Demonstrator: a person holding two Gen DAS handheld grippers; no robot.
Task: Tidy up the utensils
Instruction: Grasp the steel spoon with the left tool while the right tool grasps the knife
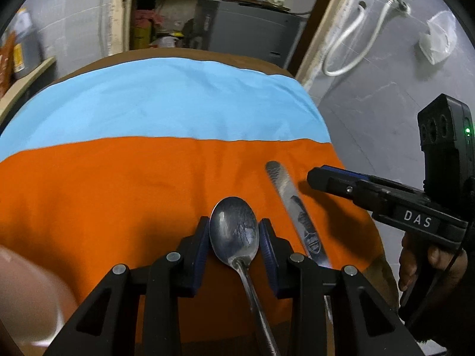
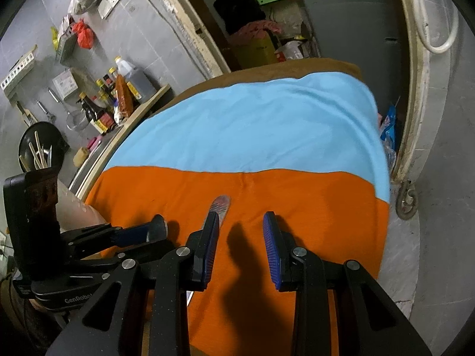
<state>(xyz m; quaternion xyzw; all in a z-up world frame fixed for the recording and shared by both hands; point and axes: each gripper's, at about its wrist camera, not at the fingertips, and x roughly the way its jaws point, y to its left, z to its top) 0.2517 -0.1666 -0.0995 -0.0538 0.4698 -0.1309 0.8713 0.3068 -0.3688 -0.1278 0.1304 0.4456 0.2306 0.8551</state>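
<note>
Left gripper [image 1: 234, 237] has the spoon [image 1: 234, 231] bowl between its pads, seemingly pinched, over the orange cloth [image 1: 104, 201]; knife [image 1: 292, 207] lies just right; right gripper [image 2: 241, 237] open, empty

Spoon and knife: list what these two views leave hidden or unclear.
- Spoon: left wrist view; handle end runs off the bottom edge; whether the left tongs pinch the bowl is unclear.
- Knife: near end behind a left finger; in the right wrist view, mostly behind a right finger.
- Blurred shape, lower left, left wrist view: unidentifiable.
</note>
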